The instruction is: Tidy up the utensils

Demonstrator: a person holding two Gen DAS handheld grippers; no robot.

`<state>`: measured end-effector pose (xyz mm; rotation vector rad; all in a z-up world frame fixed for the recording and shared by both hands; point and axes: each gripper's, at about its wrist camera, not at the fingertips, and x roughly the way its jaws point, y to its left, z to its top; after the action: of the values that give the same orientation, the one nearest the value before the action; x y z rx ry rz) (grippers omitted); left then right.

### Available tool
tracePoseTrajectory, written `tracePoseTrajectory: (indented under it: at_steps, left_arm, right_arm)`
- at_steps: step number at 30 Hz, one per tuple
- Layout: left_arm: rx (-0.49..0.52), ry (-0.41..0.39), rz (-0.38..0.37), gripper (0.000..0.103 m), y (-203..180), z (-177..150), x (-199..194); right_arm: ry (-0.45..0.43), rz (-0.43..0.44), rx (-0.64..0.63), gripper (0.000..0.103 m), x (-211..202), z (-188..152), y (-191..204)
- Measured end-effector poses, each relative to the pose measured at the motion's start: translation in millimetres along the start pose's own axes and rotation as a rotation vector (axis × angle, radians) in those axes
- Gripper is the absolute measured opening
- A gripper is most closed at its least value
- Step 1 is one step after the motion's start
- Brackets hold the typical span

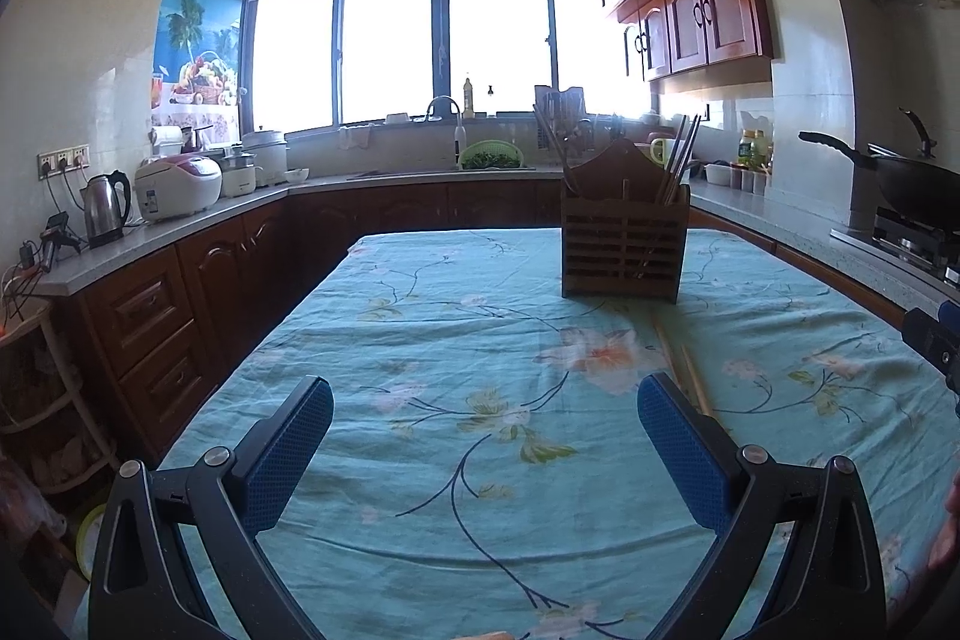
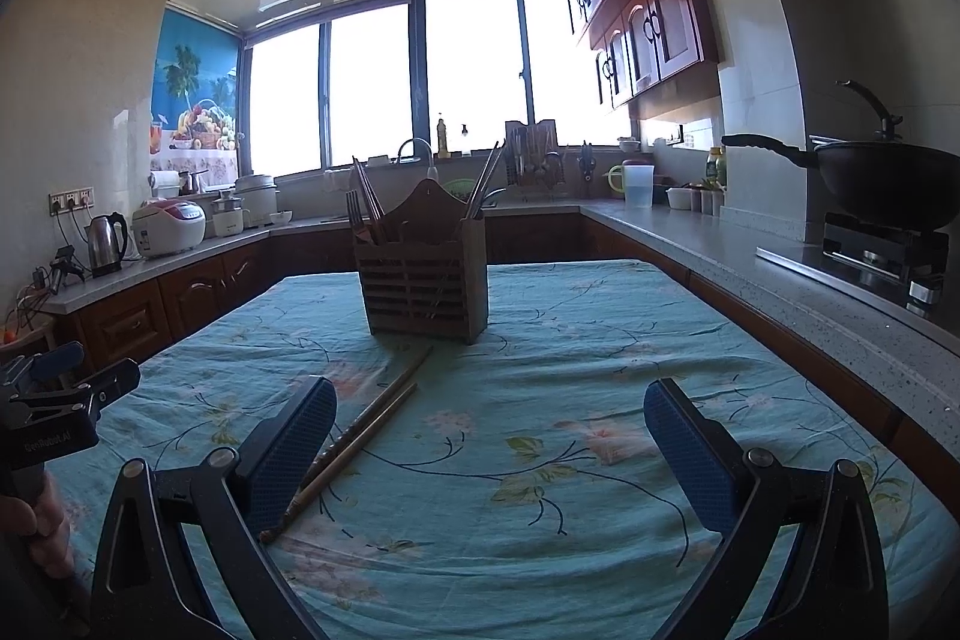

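Observation:
A brown wooden utensil holder point(image 1: 624, 244) point(image 2: 423, 280) stands on the table's teal floral cloth point(image 1: 480, 352) point(image 2: 570, 352), with chopsticks and a fork sticking out. A pair of wooden chopsticks point(image 2: 360, 430) lies on the cloth in front of it, beside my right gripper's left finger point(image 2: 294, 448); they also show in the left wrist view point(image 1: 690, 370). My left gripper point(image 1: 485, 451) is open and empty above the cloth. My right gripper point(image 2: 489, 454) is open and empty, the chopsticks just inside its left finger.
Counters run around the table: kettle point(image 1: 107, 209) and rice cooker point(image 1: 177, 187) on the left, sink with faucet point(image 1: 444, 112) at the back, wok point(image 2: 888, 184) on the stove at the right. Wooden cabinets hang upper right.

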<state>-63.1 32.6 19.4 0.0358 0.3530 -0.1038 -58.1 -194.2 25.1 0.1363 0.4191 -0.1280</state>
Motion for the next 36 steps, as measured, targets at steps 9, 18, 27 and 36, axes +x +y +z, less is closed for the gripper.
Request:
tracePoseTrajectory:
  at_steps: [9,18,27,36]
  left_arm:
    - [0.003,0.003,0.001,0.102,-4,2,0]
    - [0.002,0.006,0.001,0.102,-6,3,1]
    - [0.006,0.007,0.004,0.102,-10,2,1]
    - [0.013,0.001,0.005,0.102,-13,1,-1]
  right_arm:
    - [-0.001,0.001,0.001,0.103,0,0,-1]
    - [0.000,0.002,0.001,0.103,1,0,0]
    - [0.000,0.002,0.003,0.103,1,0,0]
    - [0.000,0.004,0.004,0.103,2,-1,1]
